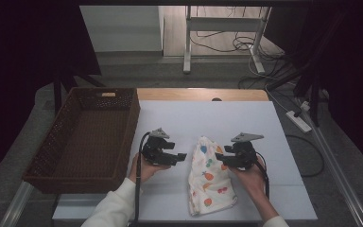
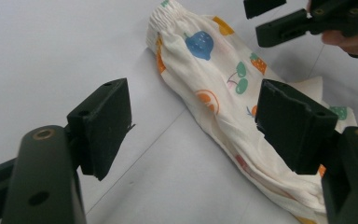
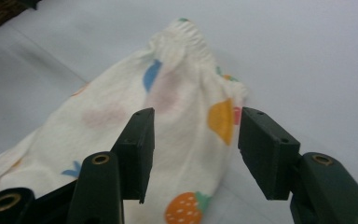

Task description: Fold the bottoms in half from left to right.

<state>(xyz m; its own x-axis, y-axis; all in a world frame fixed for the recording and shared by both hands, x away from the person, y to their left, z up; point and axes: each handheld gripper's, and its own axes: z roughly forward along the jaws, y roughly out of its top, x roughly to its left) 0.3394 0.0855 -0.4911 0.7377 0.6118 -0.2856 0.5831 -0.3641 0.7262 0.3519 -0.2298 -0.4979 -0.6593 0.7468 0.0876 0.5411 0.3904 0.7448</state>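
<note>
Soft cream fruit-print garment [image 1: 210, 177], gathered at its elastic end, is laid near the worktop's [image 1: 264, 123] front edge. The left gripper [image 1: 182, 156] and right gripper [image 1: 219, 156] are held with jaws spread, empty. A woven brown basket [image 1: 56, 137] is seen at the left edge in the high view.

High view: fixed overhead cam, faces fwd and down over whole table [image 1: 246, 113]. Left and right gripper views: cams ride on grippers, low and close, looking along jaws. All three share the fruit-print cloth [image 1: 210, 175] [image 2: 223, 98] [image 3: 177, 116].
</note>
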